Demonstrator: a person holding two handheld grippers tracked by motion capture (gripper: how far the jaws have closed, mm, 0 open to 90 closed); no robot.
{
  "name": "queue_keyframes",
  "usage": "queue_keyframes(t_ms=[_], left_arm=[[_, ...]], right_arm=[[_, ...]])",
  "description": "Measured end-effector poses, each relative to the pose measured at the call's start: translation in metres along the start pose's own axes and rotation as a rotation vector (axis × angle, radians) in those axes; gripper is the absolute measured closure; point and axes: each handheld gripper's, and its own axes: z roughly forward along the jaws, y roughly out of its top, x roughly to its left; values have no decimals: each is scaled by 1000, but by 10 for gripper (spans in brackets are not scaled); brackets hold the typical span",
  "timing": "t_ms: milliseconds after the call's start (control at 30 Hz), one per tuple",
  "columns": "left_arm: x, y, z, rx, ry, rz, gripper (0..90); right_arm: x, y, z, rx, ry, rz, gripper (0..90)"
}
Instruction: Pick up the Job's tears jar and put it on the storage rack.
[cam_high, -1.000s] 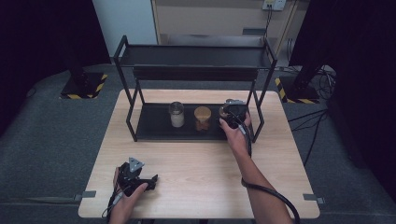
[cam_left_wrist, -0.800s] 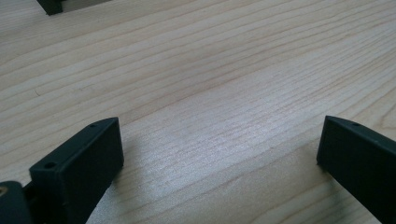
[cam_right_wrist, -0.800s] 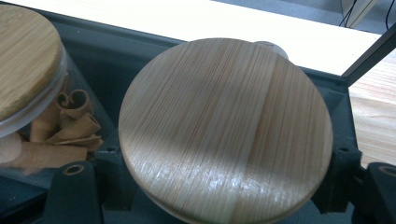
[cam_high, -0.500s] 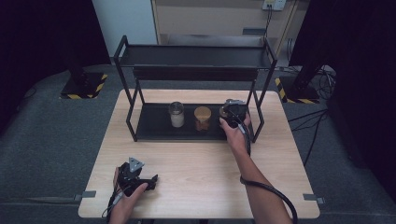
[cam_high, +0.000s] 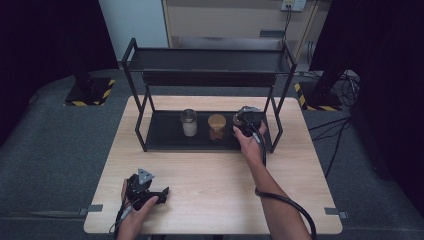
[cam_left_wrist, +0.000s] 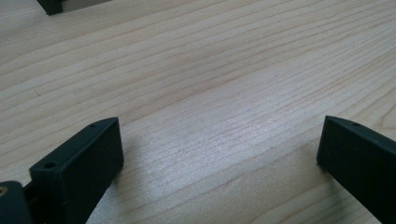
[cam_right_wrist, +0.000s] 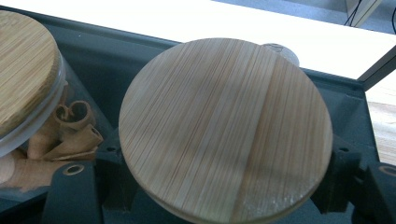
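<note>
A black two-level rack (cam_high: 207, 60) stands at the back of the wooden table (cam_high: 215, 185). Its lower shelf (cam_high: 164, 136) holds a glass jar of white stuff (cam_high: 188, 123) and a jar of cinnamon sticks (cam_high: 216, 127). At the shelf's right end my right gripper (cam_high: 247, 121) is shut on a third jar. In the right gripper view that jar's round bamboo lid (cam_right_wrist: 224, 121) sits between the jaws of the right gripper (cam_right_wrist: 223, 173), with the cinnamon jar (cam_right_wrist: 28, 84) to its left. My left gripper (cam_high: 159, 194) rests open at the table's front left, over bare wood (cam_left_wrist: 219, 144).
The rack's upright posts (cam_high: 276, 125) flank the shelf opening, and its upper shelf hangs over the jars. A foot of the rack (cam_left_wrist: 51, 5) shows far ahead of the left gripper. Dark floor, cables (cam_high: 345, 130) and stands with yellow-black bases (cam_high: 87, 95) surround the table.
</note>
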Motion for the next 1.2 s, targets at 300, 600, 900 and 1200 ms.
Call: queue_keyframes(t_ms=[300,600,900,1200], left_arm=[[0,0,0,0,0,0,0],[0,0,0,0,0,0,0],[0,0,0,0,0,0,0],[0,0,0,0,0,0,0]], right_arm=[[-2,-3,1,-14,10,35,254],[-2,-4,0,-21,10,33,254],[-3,-5,0,-29,17,31,238],[-3,-8,-3,-26,12,25,84]])
